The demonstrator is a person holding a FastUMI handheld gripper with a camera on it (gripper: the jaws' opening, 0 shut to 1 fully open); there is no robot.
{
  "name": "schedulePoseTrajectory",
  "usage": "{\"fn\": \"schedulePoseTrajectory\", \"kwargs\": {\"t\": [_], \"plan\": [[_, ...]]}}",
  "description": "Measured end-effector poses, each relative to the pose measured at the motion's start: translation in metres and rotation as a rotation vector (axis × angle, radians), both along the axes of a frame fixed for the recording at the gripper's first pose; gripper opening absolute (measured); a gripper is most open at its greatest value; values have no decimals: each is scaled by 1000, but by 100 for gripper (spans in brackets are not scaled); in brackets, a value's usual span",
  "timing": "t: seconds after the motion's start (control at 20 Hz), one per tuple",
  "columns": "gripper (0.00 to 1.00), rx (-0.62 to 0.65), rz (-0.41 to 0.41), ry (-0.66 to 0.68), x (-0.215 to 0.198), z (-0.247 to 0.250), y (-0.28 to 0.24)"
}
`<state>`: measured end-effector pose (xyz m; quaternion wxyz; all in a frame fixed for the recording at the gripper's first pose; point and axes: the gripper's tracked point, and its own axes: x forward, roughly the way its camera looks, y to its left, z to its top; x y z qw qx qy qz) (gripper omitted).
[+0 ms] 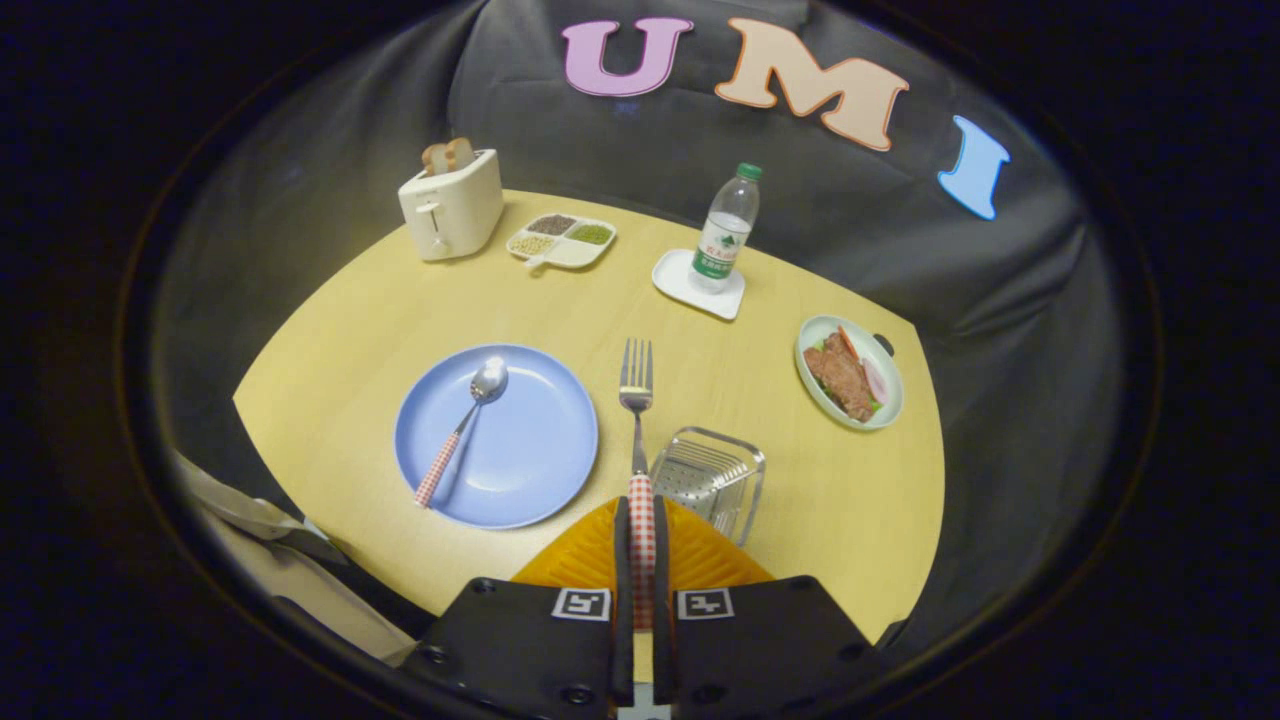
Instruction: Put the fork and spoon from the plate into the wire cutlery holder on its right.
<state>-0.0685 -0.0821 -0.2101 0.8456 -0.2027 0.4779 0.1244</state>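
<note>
With both fingers pressed on its red-checked handle, my gripper (641, 560) has the fork (636, 400) clamped, jaws nearly closed around it. Fork sticks straight out ahead of the fingers, tines far end, lifted over the yellow table (330, 340). It sits in the gap between the blue plate (530, 450) and the wire cutlery holder (712, 478).

Holder is just ahead of the fingers, slightly to their right, clear-rimmed with a wire base, nothing inside it that I can see. Fork shaft passes just beside its left edge.

Spoon (462, 430) is on the plate, left of the fork, bowl pointing away from me, checked handle toward the near rim.

Beyond, well apart from the fork:
- toaster (452, 205) with bread slices (448, 155) in its slots, far left
- divided dish (562, 241) with grains, just right of the toaster
- water bottle (727, 228) upright on a white coaster (680, 280)
- oval plate of food (850, 372), far right of the holder

Some pale object (250, 515) off the table's near left edge, can't tell what.
</note>
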Motion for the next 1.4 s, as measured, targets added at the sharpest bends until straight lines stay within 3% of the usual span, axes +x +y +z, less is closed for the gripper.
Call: {"fn": "schedulePoseTrajectory", "kwargs": {"t": [0.25,0.55,1.4], "plan": [[10,-29,30,36,-4,16,-36],[10,-95,129,99,-7,20,-68],[10,-194,263,419,-14,-22,-79]]}}
